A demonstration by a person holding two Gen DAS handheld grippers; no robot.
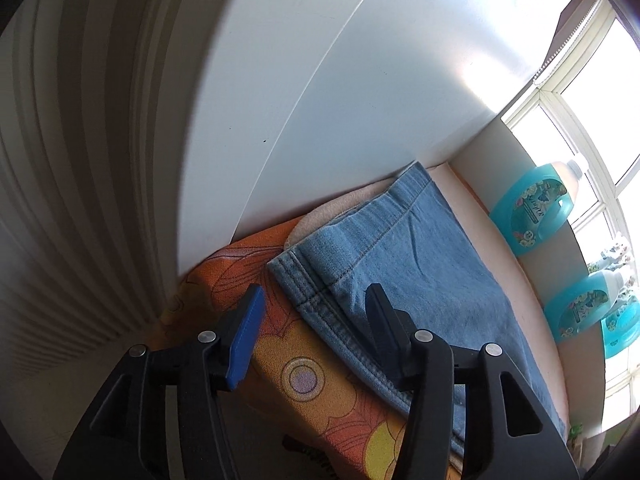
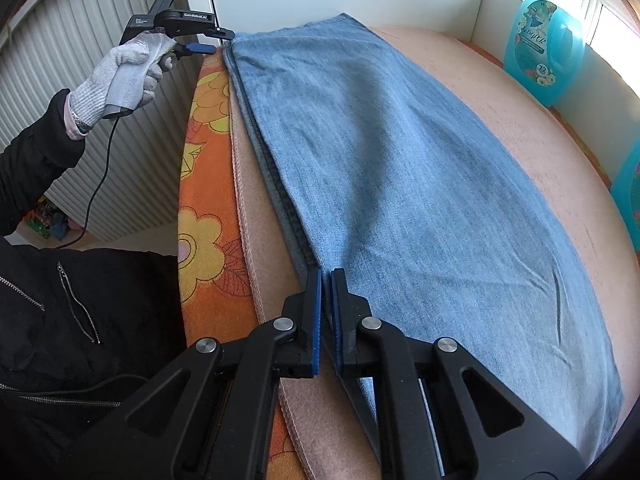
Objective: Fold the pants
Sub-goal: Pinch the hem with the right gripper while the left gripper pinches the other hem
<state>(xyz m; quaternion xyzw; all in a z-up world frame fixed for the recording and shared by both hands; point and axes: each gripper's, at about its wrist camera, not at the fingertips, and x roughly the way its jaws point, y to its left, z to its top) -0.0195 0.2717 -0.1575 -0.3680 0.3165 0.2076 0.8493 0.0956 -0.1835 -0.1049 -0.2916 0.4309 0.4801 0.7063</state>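
Blue denim pants [image 2: 400, 168] lie flat, folded lengthwise, on a pink blanket [image 2: 540, 152]. My right gripper [image 2: 326, 276] is shut on the near edge of the pants, with cloth between its blue pads. My left gripper [image 1: 316, 300] is open and empty, straddling the hemmed corner of the pants [image 1: 400, 264], a little above it. In the right wrist view the left gripper [image 2: 212, 40] hovers at the far left corner of the pants, held by a gloved hand [image 2: 124, 72].
An orange flowered cover [image 2: 204, 168] lies under the blanket along the left edge. White cabinet panels [image 1: 320, 80] stand behind. Turquoise detergent bottles [image 2: 548, 48] stand on the window ledge at the right. A ribbed radiator [image 2: 80, 40] is at the left.
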